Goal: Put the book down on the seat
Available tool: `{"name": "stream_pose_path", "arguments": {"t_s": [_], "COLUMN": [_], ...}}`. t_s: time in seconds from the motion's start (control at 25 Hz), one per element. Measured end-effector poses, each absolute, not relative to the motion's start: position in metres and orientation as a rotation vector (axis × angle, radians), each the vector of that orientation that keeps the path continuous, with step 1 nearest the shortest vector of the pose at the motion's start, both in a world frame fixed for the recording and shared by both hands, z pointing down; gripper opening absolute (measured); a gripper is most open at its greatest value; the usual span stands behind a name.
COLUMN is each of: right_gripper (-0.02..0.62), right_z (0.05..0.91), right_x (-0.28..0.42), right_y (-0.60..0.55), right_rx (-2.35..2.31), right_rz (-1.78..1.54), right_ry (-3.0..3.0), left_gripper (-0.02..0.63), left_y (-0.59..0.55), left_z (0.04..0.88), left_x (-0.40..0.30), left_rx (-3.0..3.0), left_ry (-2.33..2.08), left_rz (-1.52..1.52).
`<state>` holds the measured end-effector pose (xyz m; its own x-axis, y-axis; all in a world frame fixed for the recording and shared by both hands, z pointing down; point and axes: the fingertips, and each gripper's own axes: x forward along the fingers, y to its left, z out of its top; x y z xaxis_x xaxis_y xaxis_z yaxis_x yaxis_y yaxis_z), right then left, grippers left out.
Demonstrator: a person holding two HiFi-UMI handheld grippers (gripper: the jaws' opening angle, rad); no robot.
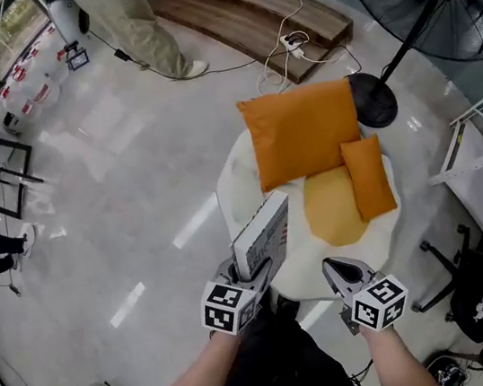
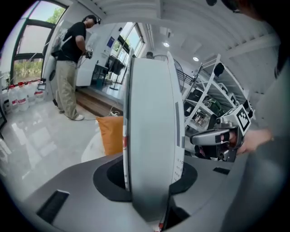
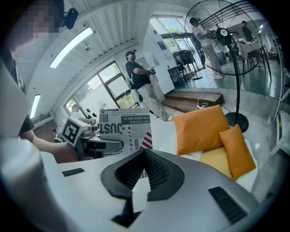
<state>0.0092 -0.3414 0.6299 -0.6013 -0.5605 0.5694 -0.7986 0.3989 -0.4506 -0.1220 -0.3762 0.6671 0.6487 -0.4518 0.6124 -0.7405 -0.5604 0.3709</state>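
Standing upright, white book (image 1: 262,234), black-lettered cover

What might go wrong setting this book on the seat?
The book stands upright, pinched only at its lower edge by the left gripper, so it may tip when released. Two orange cushions crowd the seat; the free space lies near its front edge, where the book might slide off.

Glossy floor (image 1: 124,197); orange cloth cushion (image 1: 300,133); matt paper book (image 1: 263,234).

Looks like a lab or studio space: shiny floor (image 1: 130,178), big pedestal fan (image 1: 430,3), metal shelves (image 2: 206,102) full of gear.
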Motion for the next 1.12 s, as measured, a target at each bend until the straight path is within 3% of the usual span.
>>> {"name": "stream_pose_path", "arguments": {"t_s": [0.64, 1.12], "right_gripper": [0.015, 0.015], "right_z": [0.788, 0.864], "right_x": [-0.023, 0.000], "right_y": [-0.349, -0.348], "right_rx": [1.117, 1.175], "right_rz": [1.168, 1.237], "right_ry": [-2.248, -2.173], "left_gripper": [0.156, 0.156], "left_y": [-0.399, -0.401], "left_z": [0.913, 1.027], "left_x": [-0.092, -0.071], "left_rx": [1.984, 1.834], "left_ry": [-0.763, -0.684], "left_rz": [0.685, 0.757]}}
